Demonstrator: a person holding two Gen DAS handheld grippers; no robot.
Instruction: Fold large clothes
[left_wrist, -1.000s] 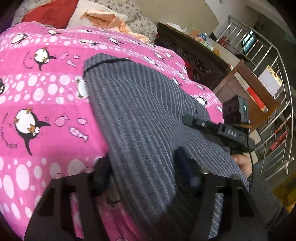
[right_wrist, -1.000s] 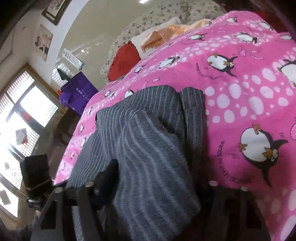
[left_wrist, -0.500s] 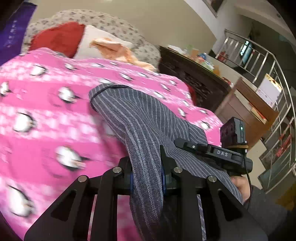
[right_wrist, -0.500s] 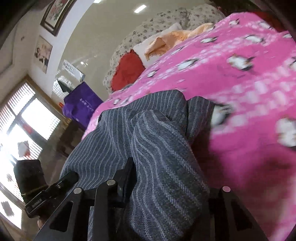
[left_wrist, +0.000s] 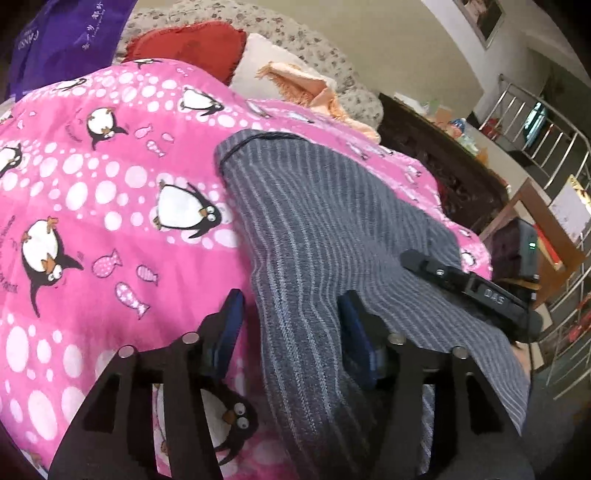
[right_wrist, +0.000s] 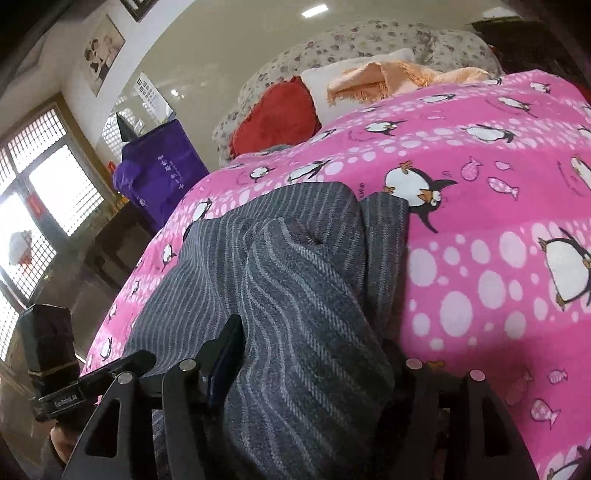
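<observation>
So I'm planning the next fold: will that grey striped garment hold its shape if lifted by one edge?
Probably not. The grey striped garment already bunches in soft ridges between the left gripper fingers, so it likely droops. Its thick weave looks fairly heavy and unlikely to slip.

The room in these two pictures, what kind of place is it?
Most likely a home bedroom: a bed with a pink penguin blanket, pillows such as the red pillow at its head, and framed pictures on the wall.

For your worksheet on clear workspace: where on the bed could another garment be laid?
Free: the pink penguin blanket left of the grey striped garment, up to the red cushion. Crowded: the head end, with cushion and orange cloth.
</observation>
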